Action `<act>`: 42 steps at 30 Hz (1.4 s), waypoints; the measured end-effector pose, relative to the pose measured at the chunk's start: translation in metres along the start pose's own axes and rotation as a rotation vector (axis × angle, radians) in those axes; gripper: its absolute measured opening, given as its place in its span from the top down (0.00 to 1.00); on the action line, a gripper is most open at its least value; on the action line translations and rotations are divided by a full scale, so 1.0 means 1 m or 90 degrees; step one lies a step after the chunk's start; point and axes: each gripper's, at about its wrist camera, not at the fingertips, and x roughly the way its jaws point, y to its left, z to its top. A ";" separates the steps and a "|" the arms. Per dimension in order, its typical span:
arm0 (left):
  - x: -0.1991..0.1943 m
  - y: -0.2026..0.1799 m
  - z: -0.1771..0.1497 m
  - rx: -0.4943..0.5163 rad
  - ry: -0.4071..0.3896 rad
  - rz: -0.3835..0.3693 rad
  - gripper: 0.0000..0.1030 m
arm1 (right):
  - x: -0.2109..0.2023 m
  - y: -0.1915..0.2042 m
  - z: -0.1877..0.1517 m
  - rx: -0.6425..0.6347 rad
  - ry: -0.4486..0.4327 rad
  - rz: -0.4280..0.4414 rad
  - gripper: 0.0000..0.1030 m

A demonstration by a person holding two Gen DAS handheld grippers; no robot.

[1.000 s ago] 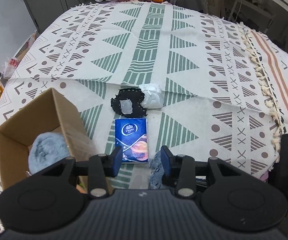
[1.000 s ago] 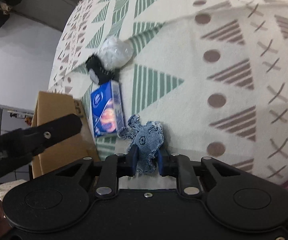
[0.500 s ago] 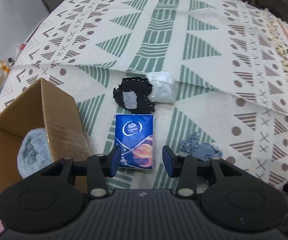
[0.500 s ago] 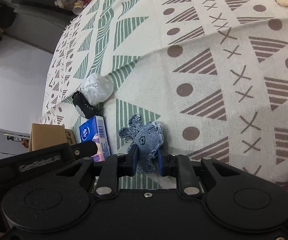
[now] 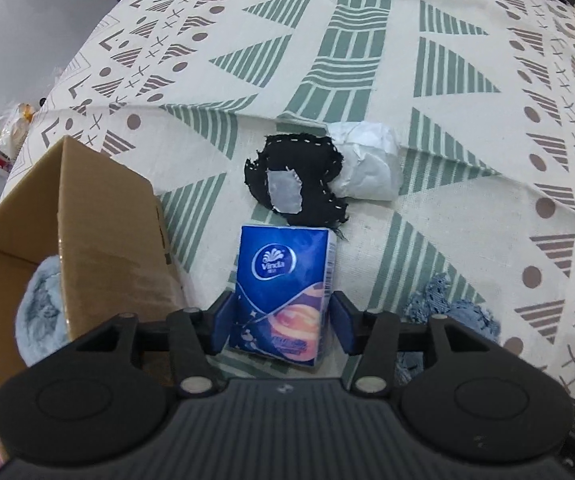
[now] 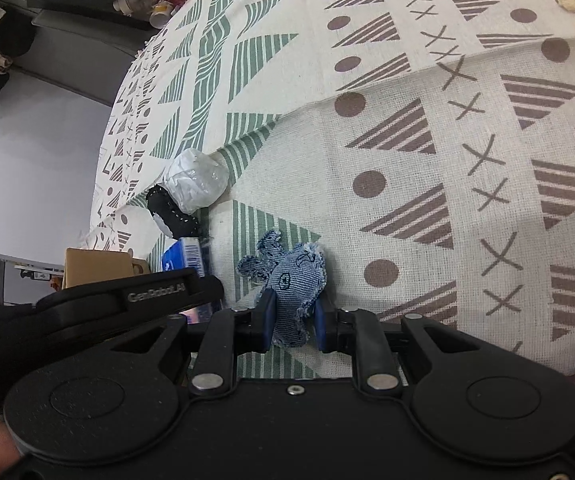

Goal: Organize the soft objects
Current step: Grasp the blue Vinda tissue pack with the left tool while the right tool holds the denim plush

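Box (image 5: 87, 216) with fluffy blue ball (image 5: 41, 312)

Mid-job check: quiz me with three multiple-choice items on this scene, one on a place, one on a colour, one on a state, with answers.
1. Where does the fluffy blue ball lie?
A. in the cardboard box
B. on the tissue pack
C. beside the white wad

2. What colour is the tissue pack?
A. red
B. blue
C. green

3. What does the right claw hold?
A. nothing
B. the black patch
C. the denim toy

Answers:
1 A: the ball sits inside the box.
2 B: the pack, between the opening fingers of the left claw, is blue.
3 C: the right claw is clamped on the denim toy.
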 end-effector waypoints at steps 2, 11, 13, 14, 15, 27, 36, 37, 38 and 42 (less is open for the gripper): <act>-0.003 0.001 0.000 -0.011 -0.003 -0.003 0.54 | -0.001 0.001 0.000 -0.005 0.000 0.001 0.81; -0.036 -0.002 -0.005 -0.020 -0.032 -0.041 0.62 | -0.025 0.009 0.005 -0.019 -0.029 0.025 0.81; -0.046 -0.004 -0.007 -0.017 -0.045 -0.047 0.62 | -0.031 0.012 0.004 -0.031 -0.038 0.026 0.81; -0.050 -0.004 -0.008 -0.019 -0.050 -0.051 0.63 | -0.034 0.013 0.003 -0.036 -0.042 0.027 0.81; -0.055 -0.003 -0.009 -0.020 -0.055 -0.055 0.64 | -0.038 0.015 0.002 -0.042 -0.048 0.026 0.81; -0.108 0.011 -0.028 -0.051 -0.115 -0.076 0.64 | -0.076 0.031 -0.008 -0.098 -0.095 0.022 0.81; -0.139 0.041 -0.047 -0.098 -0.156 -0.089 0.64 | -0.100 0.055 -0.017 -0.139 -0.111 0.041 0.81; -0.142 0.045 -0.049 -0.103 -0.160 -0.091 0.64 | -0.102 0.058 -0.018 -0.144 -0.113 0.044 0.81; -0.145 0.049 -0.052 -0.108 -0.165 -0.092 0.64 | -0.103 0.061 -0.020 -0.148 -0.113 0.045 0.81; -0.156 0.067 -0.059 -0.129 -0.181 -0.094 0.64 | -0.107 0.072 -0.026 -0.162 -0.113 0.055 0.81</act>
